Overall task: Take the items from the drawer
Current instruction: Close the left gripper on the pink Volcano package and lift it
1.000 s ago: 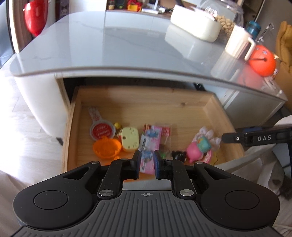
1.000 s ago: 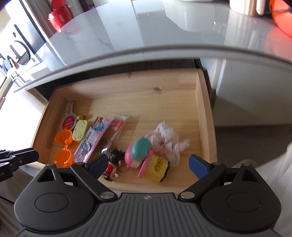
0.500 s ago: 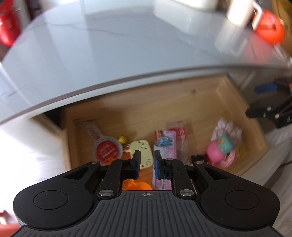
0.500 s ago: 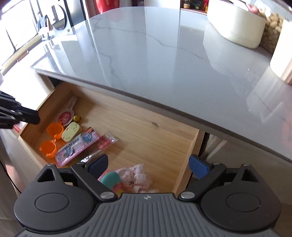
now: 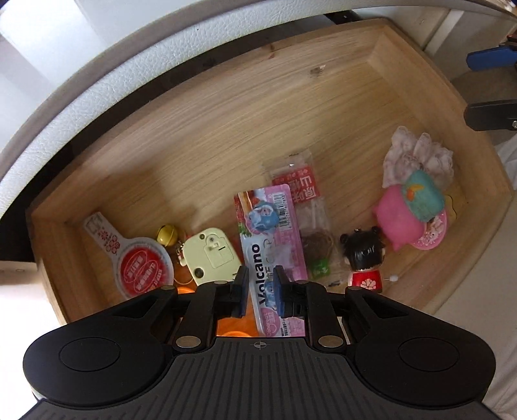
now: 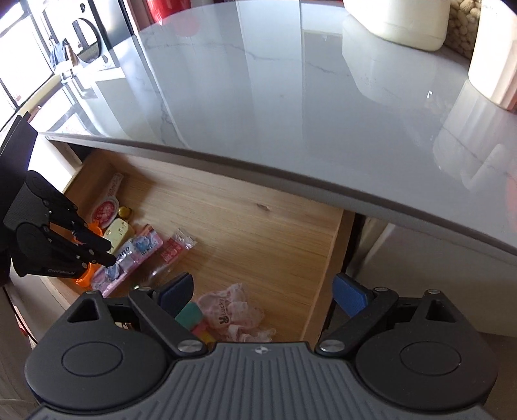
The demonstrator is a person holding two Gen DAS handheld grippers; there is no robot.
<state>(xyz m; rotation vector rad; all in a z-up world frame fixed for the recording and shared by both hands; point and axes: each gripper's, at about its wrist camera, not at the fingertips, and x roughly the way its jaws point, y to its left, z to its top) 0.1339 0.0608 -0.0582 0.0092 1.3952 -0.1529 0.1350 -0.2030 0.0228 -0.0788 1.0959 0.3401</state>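
The wooden drawer (image 5: pixel 226 113) stands pulled out under the marble tabletop (image 6: pixel 290 97). My left gripper (image 5: pixel 261 287) points down into it, shut with only a narrow slit between its pads and nothing held. It hangs just above the pink Volcano pack (image 5: pixel 271 232), beside a pale yellow tag (image 5: pixel 210 255). Also in the drawer lie a red round paddle (image 5: pixel 142 268), a gold bell (image 5: pixel 167 233), a clear packet (image 5: pixel 307 200), a black-haired doll (image 5: pixel 363 258), a pink toy with a teal cap (image 5: pixel 407 210) and a pink cloth (image 5: pixel 416 155). My right gripper (image 6: pixel 263 290) is open above the drawer's right end.
Orange cups (image 5: pixel 232 332) show under the left gripper's body. The back half of the drawer floor is bare wood. On the tabletop stand a white container (image 6: pixel 397 22) and a white mug (image 6: pixel 494 55) at the far right. The table's padded white edge (image 5: pixel 97 97) overhangs the drawer.
My left gripper has swung down and forward over the drawer's left part and rolled; it now looks almost straight down. The right gripper has turned so the tabletop fills its view.
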